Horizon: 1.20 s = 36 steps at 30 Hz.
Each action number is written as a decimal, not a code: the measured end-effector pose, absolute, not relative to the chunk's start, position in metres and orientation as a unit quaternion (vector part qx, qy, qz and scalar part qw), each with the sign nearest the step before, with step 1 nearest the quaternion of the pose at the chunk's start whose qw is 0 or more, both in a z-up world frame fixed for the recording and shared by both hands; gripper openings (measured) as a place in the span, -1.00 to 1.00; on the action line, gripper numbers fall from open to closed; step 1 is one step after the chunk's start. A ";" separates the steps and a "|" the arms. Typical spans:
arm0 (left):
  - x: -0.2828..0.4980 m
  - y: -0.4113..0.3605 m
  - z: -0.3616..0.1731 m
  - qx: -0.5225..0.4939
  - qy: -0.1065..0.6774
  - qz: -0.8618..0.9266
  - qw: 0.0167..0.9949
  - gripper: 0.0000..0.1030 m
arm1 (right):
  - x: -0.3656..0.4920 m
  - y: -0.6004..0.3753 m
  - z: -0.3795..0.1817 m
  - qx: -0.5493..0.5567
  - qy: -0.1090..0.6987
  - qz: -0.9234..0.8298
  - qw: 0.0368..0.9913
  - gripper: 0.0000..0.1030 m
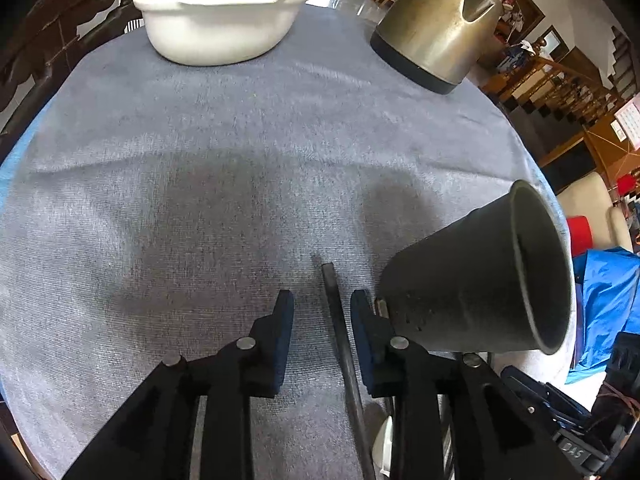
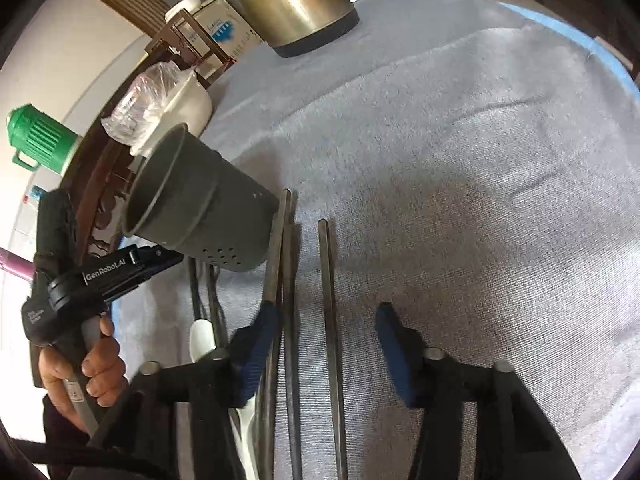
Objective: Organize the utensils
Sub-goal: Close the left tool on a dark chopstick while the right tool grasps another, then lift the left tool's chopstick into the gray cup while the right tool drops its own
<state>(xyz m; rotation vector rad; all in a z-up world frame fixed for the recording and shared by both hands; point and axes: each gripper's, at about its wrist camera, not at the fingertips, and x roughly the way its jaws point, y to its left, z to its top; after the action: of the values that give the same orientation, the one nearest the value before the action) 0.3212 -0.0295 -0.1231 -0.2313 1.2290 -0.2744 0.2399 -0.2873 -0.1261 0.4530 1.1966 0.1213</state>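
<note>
Chopstick lay on the cloth between my right gripper's part-open, empty jaws, long axis 12-to-6, so I judged right nearer than the left gripper, also part-open, holder at its 2 o'clock.

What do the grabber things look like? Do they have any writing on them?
Each grabber has shiny black arms with round silver pins and two fingers padded in dark blue ribbed rubber: see the left gripper and the right gripper. The left one has white "GenRobot.AI" lettering and a grey handle. A dark sleeve shows by the hand.
</note>
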 end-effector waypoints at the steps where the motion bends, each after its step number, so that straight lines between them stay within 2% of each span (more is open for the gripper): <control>1: 0.322 -0.029 -0.126 -0.107 0.576 -0.127 0.800 -0.43 | 0.241 -0.283 -0.128 0.199 0.565 0.055 0.799 -0.27; 4: 0.323 -0.030 -0.127 -0.110 0.572 -0.124 0.804 -0.43 | 0.243 -0.274 -0.134 0.176 0.576 0.049 0.797 -0.31; 6: 0.323 -0.034 -0.128 -0.107 0.571 -0.126 0.804 -0.47 | 0.244 -0.265 -0.134 0.150 0.574 0.040 0.804 -0.43; 8: 0.323 -0.040 -0.129 -0.092 0.569 -0.118 0.809 -0.64 | 0.246 -0.260 -0.134 0.132 0.572 0.031 0.809 -0.65; 9: 0.324 -0.042 -0.129 -0.086 0.568 -0.116 0.810 -0.80 | 0.247 -0.259 -0.134 0.126 0.571 0.030 0.810 -0.70; 11: 0.324 -0.042 -0.129 -0.092 0.568 -0.122 0.809 -0.82 | 0.249 -0.260 -0.134 0.125 0.571 0.028 0.811 -0.79; 16: 0.313 -0.038 -0.123 -0.087 0.553 -0.126 0.819 -0.87 | 0.242 -0.272 -0.132 0.139 0.563 0.034 0.814 -0.82; 23: 0.276 -0.026 -0.086 -0.080 0.506 -0.157 0.844 -0.87 | 0.220 -0.290 -0.115 0.177 0.537 0.043 0.823 -0.82; 27: 0.265 -0.022 -0.073 -0.085 0.497 -0.174 0.846 -0.87 | 0.220 -0.297 -0.116 0.219 0.549 0.060 0.805 -0.78; 30: 0.251 -0.017 -0.062 -0.083 0.482 -0.182 0.853 -0.87 | 0.219 -0.300 -0.119 0.236 0.561 0.056 0.792 -0.61; 33: 0.245 -0.020 -0.055 -0.081 0.470 -0.183 0.859 -0.87 | 0.218 -0.296 -0.117 0.224 0.565 0.052 0.793 -0.07; 34: 0.244 -0.021 -0.054 -0.081 0.468 -0.184 0.861 -0.87 | 0.220 -0.293 -0.118 0.218 0.567 0.053 0.792 0.22; 36: 0.239 -0.023 -0.048 -0.077 0.460 -0.185 0.865 -0.87 | 0.223 -0.286 -0.117 0.201 0.558 0.048 0.804 0.21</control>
<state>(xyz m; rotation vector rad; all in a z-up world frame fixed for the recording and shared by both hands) 0.2386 -0.0233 -0.0480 -0.1615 0.9642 -0.3872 0.2225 -0.2860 -0.1168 0.4295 1.1957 0.1020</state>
